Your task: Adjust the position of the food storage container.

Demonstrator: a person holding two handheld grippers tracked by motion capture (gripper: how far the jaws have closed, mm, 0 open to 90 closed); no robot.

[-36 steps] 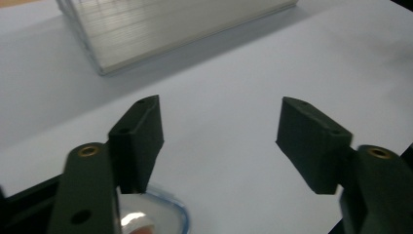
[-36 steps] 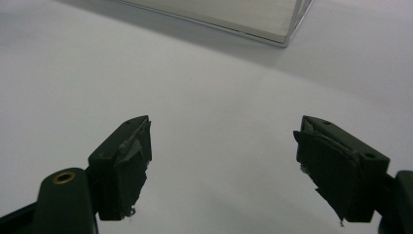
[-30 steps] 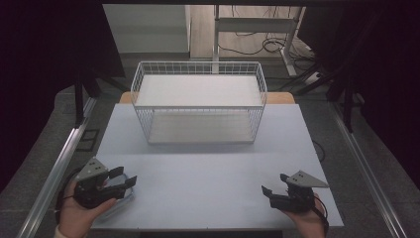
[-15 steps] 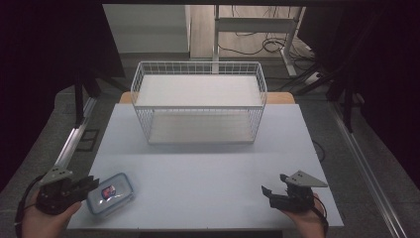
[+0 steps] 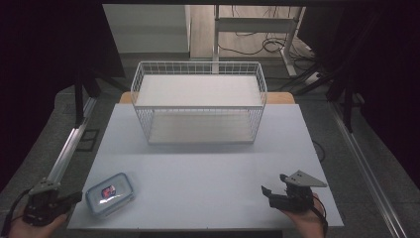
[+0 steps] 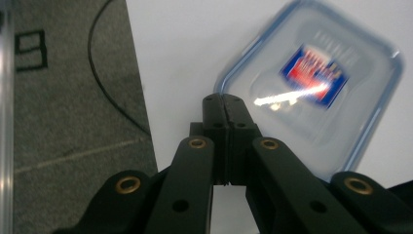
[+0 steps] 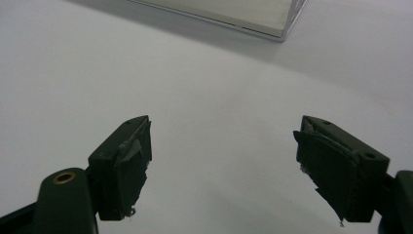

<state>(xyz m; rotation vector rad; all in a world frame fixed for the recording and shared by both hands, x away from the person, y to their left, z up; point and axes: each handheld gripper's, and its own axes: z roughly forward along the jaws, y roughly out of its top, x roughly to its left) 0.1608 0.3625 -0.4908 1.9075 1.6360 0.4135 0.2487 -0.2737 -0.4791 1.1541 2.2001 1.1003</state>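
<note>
At the near left corner, just off the table's [image 5: 208, 168] edge, a hand holds the left gripper [image 5: 69, 199], its jaws pressed together on nothing; beside it, apart from the tips, a clear lidded container [image 5: 110, 193] with a blue rim (and a red-and-blue label on the lid) lies flat on the table; toward the far middle stands a white wire basket [image 5: 198, 106]; at the near right the right gripper [image 5: 265, 190] rests in the other hand, jaws spread wide over bare tabletop.
</note>
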